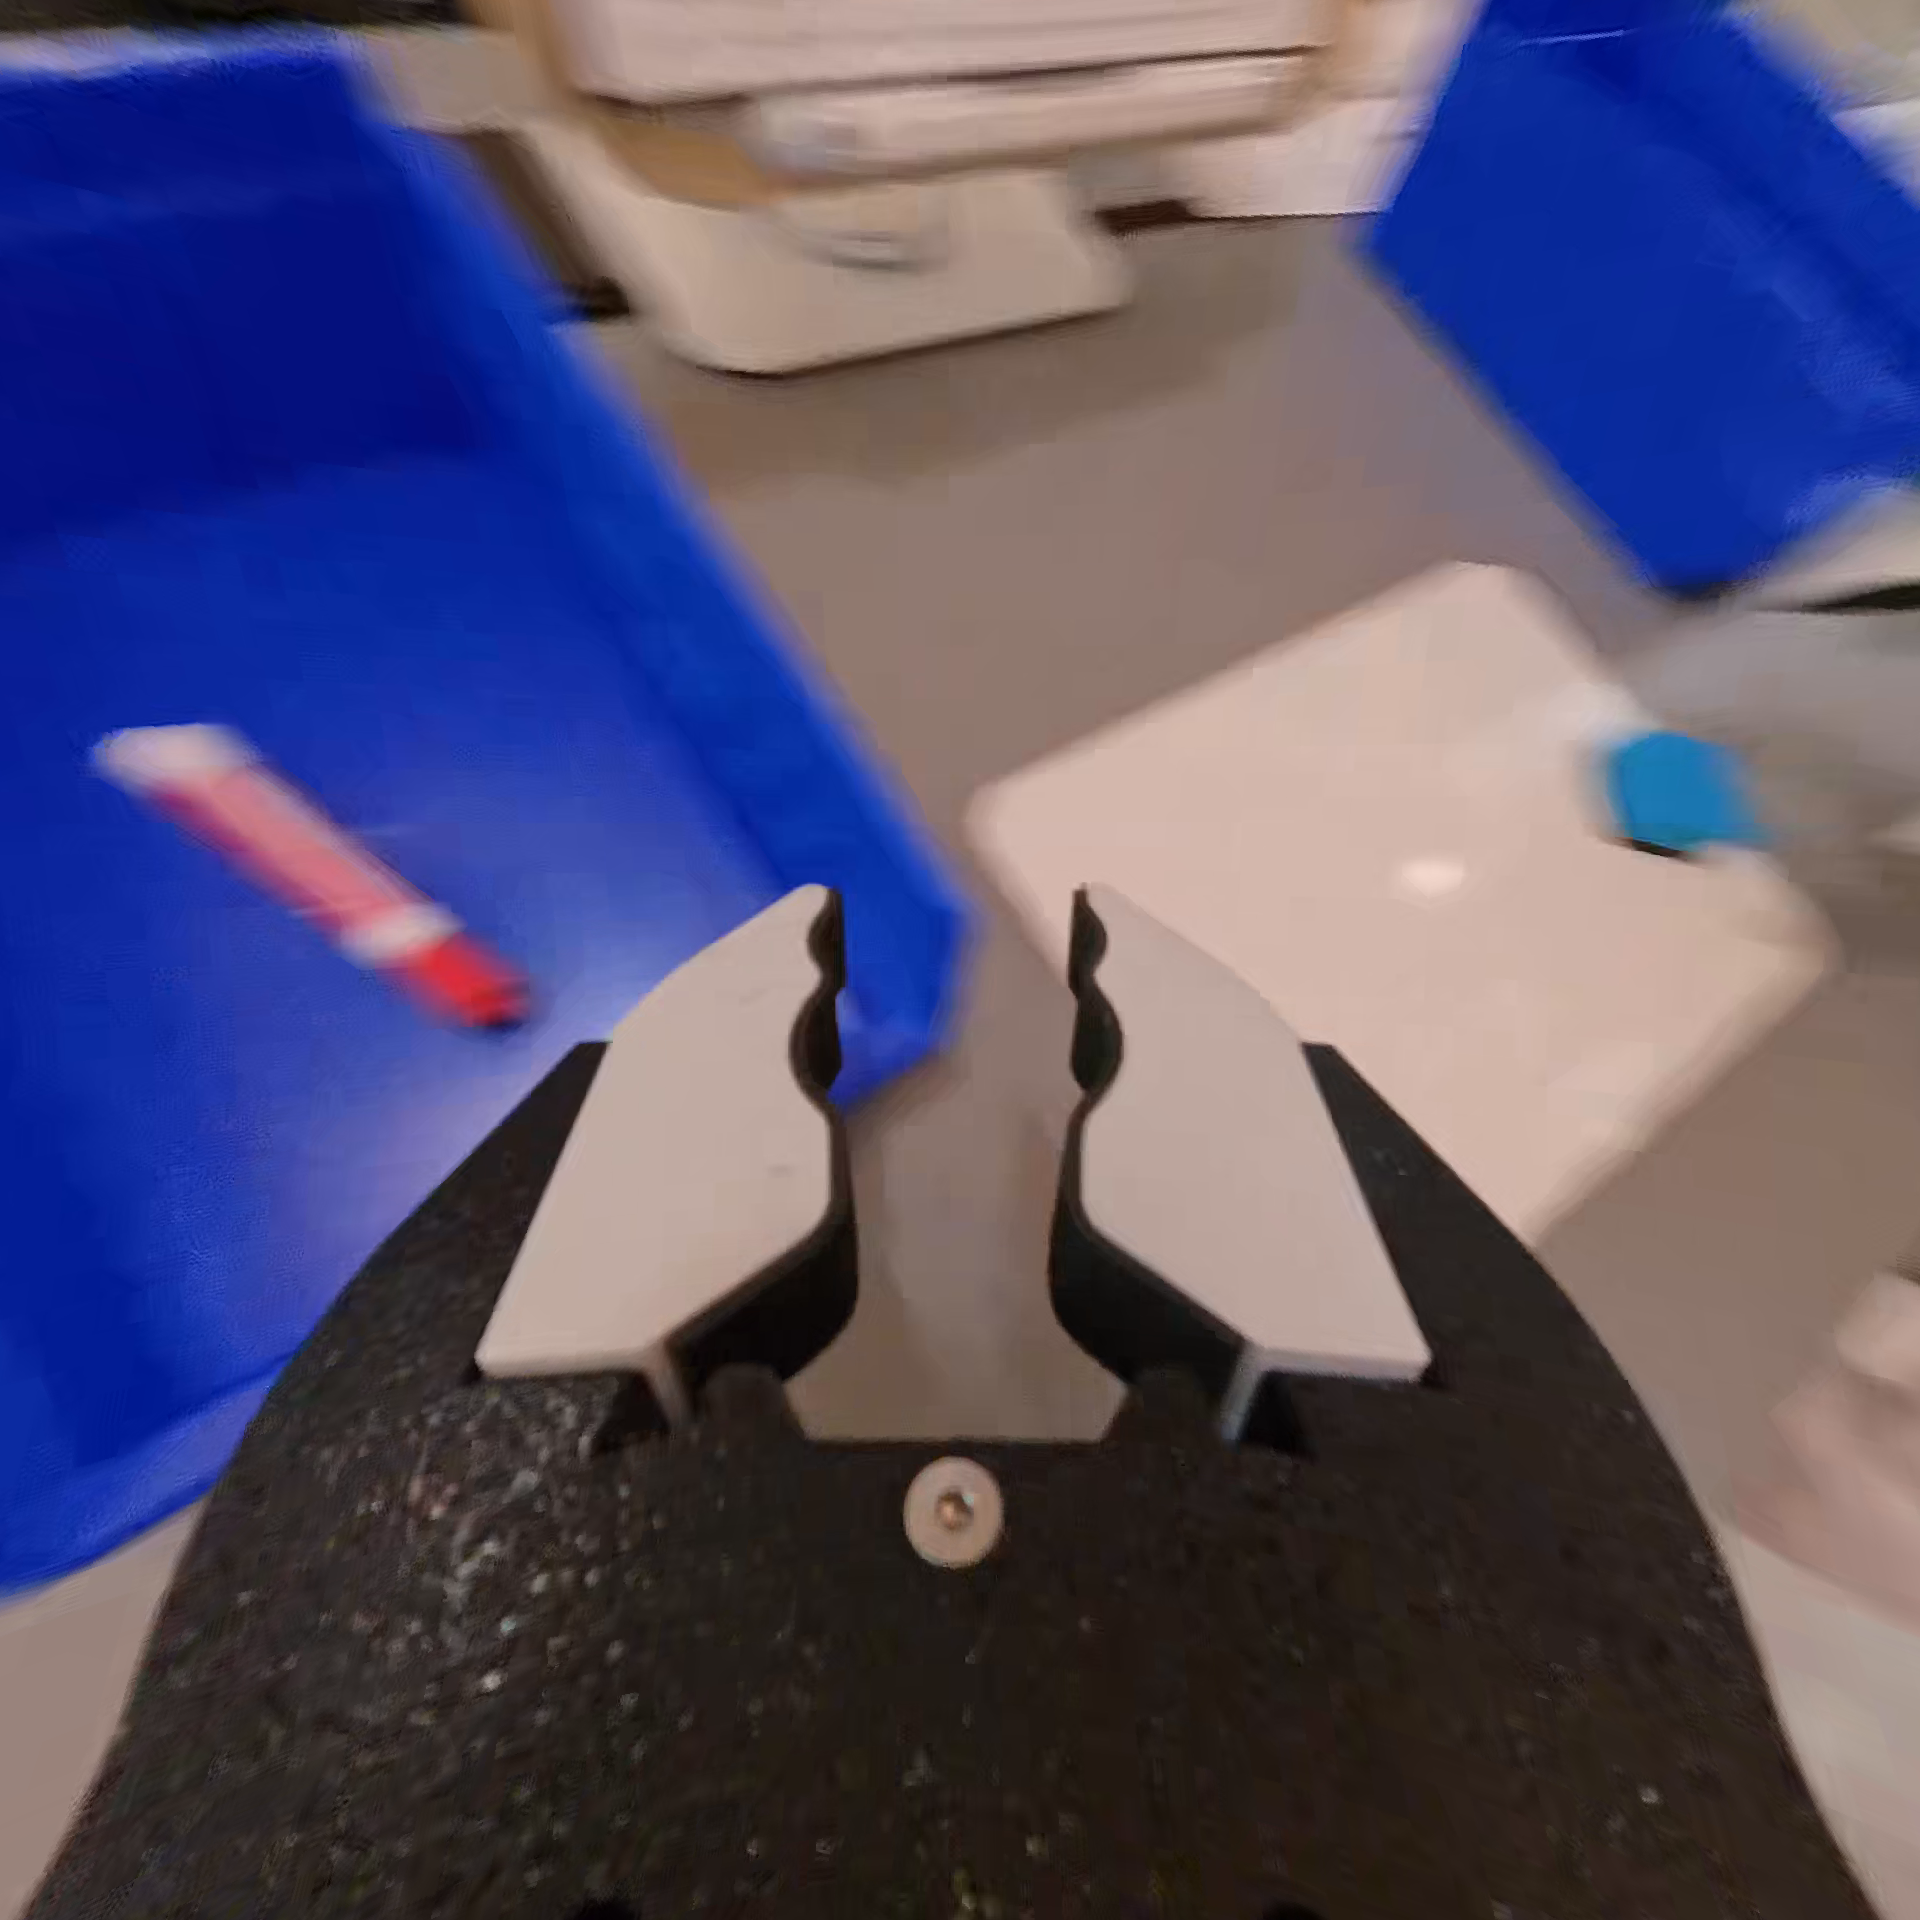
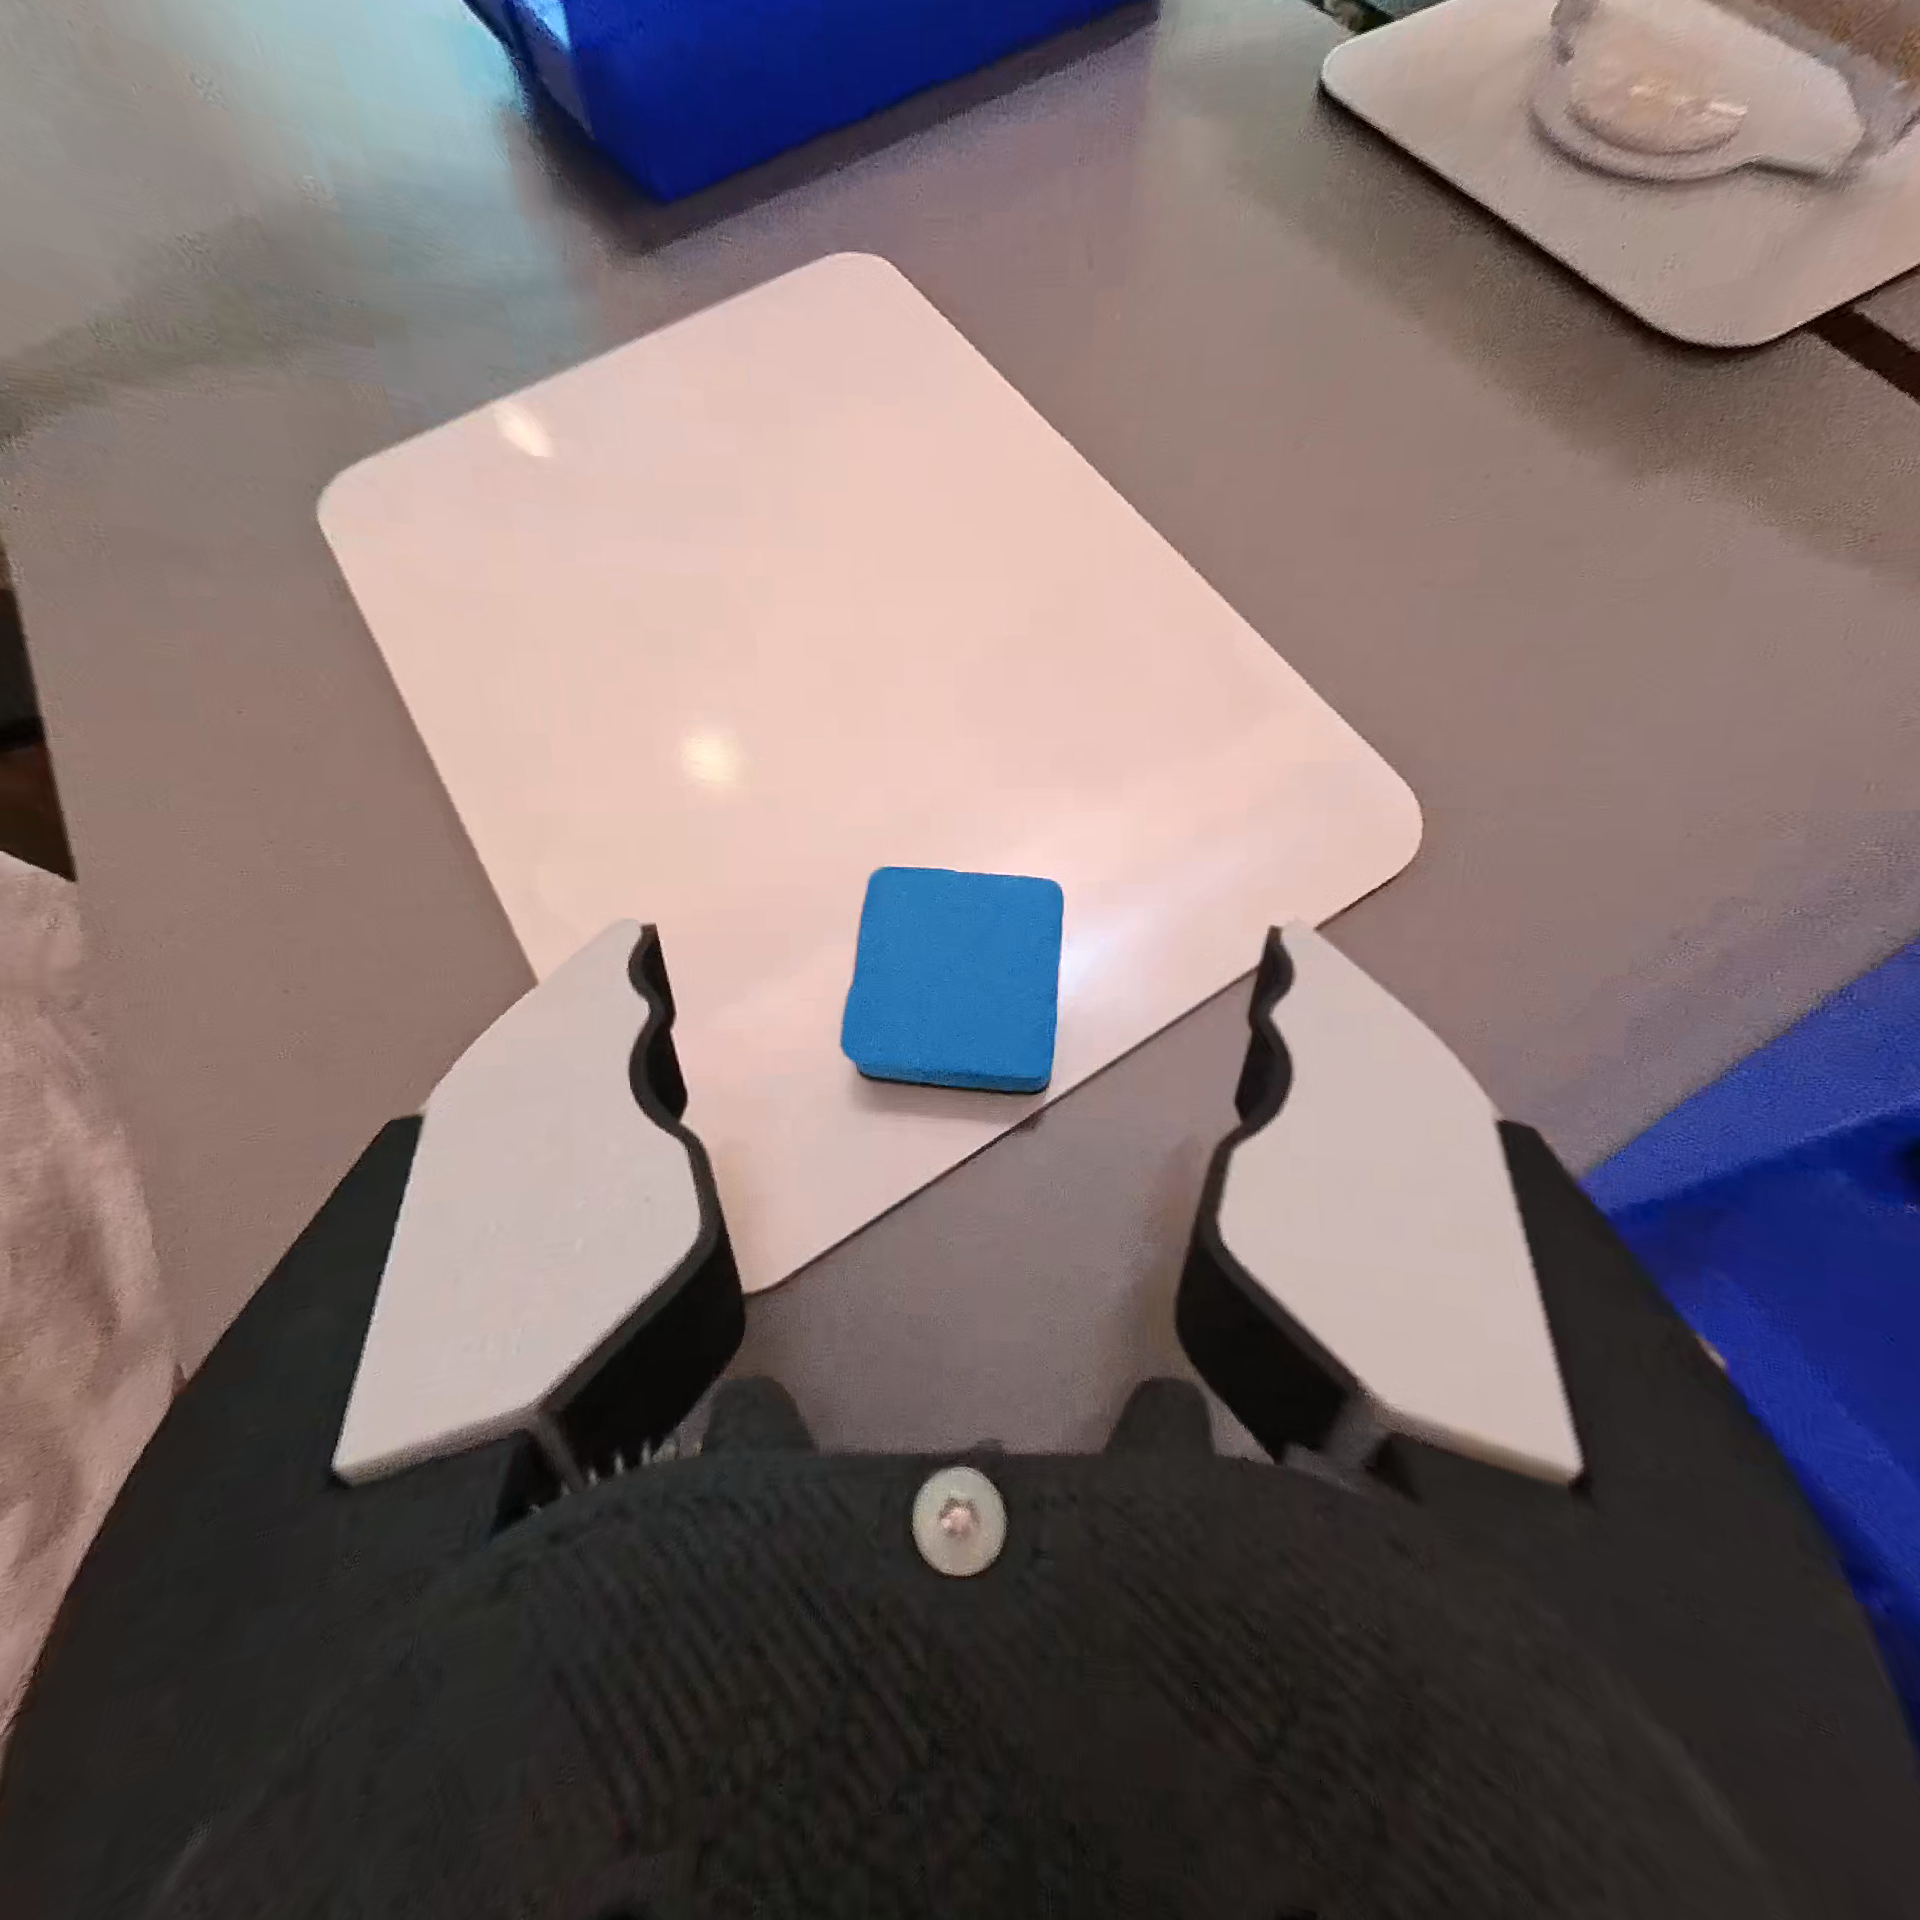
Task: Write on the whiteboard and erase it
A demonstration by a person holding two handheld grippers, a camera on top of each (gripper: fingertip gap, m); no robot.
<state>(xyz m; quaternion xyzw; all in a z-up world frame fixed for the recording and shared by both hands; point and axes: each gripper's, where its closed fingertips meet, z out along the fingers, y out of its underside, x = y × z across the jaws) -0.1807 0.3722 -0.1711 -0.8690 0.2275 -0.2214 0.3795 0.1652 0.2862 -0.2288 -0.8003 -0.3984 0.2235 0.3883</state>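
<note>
A small white whiteboard (image 2: 831, 665) lies flat on the grey table with no marks on it. A blue square eraser (image 2: 954, 982) rests on its near corner. My right gripper (image 2: 961, 940) is open and empty, its fingers on either side of the eraser and a little short of it. In the blurred left wrist view, my left gripper (image 1: 954, 909) is open and empty above the table between a blue bin (image 1: 364, 520) and the whiteboard (image 1: 1351, 883). A red and white marker (image 1: 312, 878) lies in that bin. The eraser (image 1: 1673, 795) shows at the board's right.
A second blue bin (image 1: 1683, 291) stands at the back right of the left wrist view. A blue bin (image 2: 790, 83) is beyond the board, another (image 2: 1787, 1299) at my right. A white mat (image 2: 1558, 208) with a glass (image 2: 1683, 94) lies far right. Cream boxes (image 1: 883, 187) stand behind.
</note>
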